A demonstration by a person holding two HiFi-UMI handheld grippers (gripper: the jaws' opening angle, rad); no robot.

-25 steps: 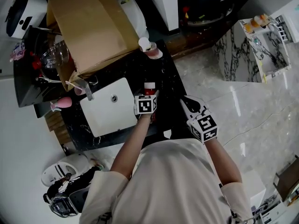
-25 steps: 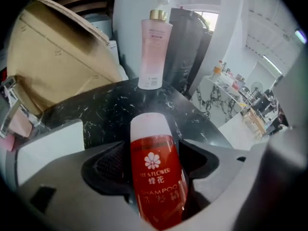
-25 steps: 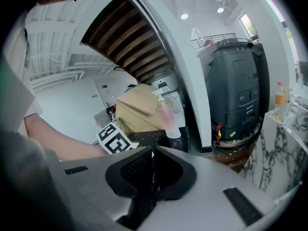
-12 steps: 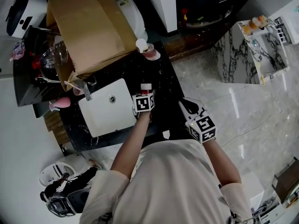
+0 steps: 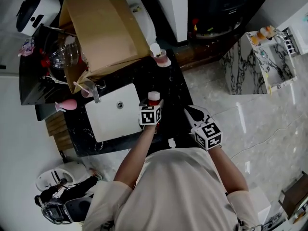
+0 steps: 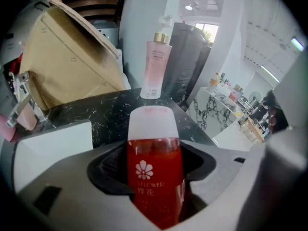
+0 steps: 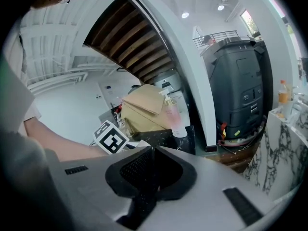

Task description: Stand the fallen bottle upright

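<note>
A small red bottle (image 5: 153,98) with a frosted white cap stands upright on the black marble counter (image 5: 174,83), just right of the white sink (image 5: 118,113). My left gripper (image 5: 153,104) reaches down around it from the near side. In the left gripper view the red bottle (image 6: 154,162) fills the gap between the dark pads, and the left gripper (image 6: 155,182) is still closing on its lower body. My right gripper (image 5: 193,112) hangs apart to the right over the counter's edge. In its own view the right gripper (image 7: 151,177) is shut on nothing.
A tall pink pump bottle (image 5: 158,55) stands at the counter's far end beside a big cardboard box (image 5: 103,30). A faucet (image 5: 94,91) rises at the sink's left. A marble floor (image 5: 240,109) lies to the right.
The head view has shifted a little. My left gripper stays around the red bottle, and the right gripper keeps its place.
</note>
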